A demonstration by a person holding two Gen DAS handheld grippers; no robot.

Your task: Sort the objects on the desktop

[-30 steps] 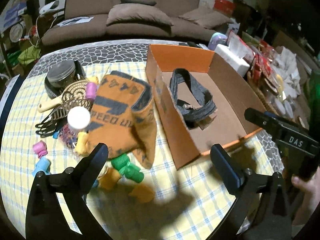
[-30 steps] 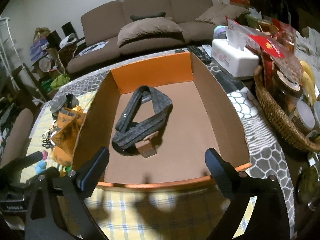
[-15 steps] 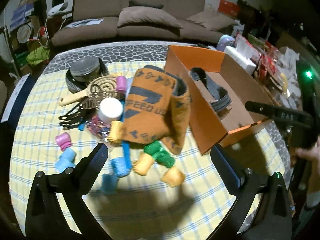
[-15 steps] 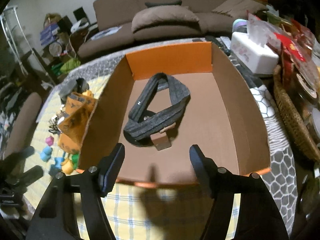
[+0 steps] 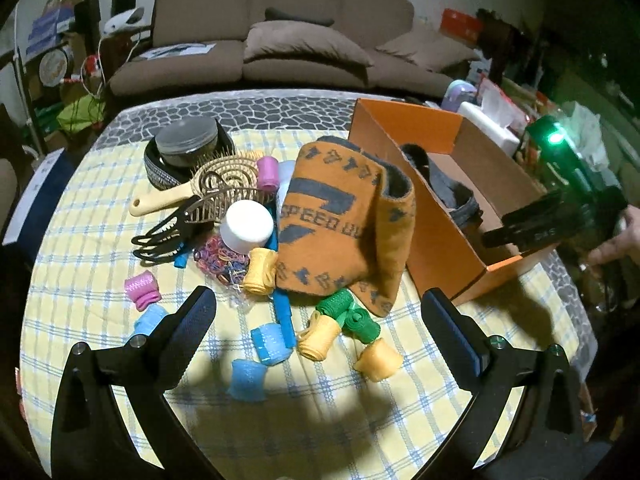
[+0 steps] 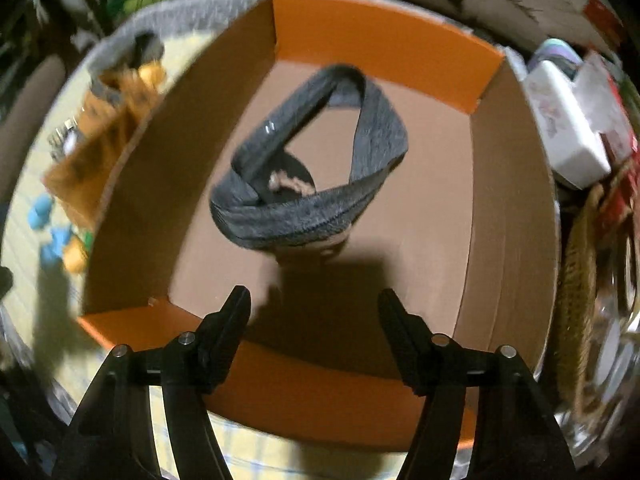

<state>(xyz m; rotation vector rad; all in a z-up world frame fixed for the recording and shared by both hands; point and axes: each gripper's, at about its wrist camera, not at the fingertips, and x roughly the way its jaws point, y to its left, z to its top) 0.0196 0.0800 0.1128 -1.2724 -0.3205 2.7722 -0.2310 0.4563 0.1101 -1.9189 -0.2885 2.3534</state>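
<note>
With both hand-held grippers empty, left (image 5: 316, 312) wide apart over the curlers (image 5: 338, 314) on the surface (image 5: 80, 208), right (image 6: 314, 306) apart above the box (image 6: 380, 36) holding the headband (image 6: 304, 212), next I'd judge: grab a curler.

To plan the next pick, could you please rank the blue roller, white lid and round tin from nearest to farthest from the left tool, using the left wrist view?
1. Blue roller, between the fingers.
2. White lid, mid-pile.
3. Round tin, far left.
</note>
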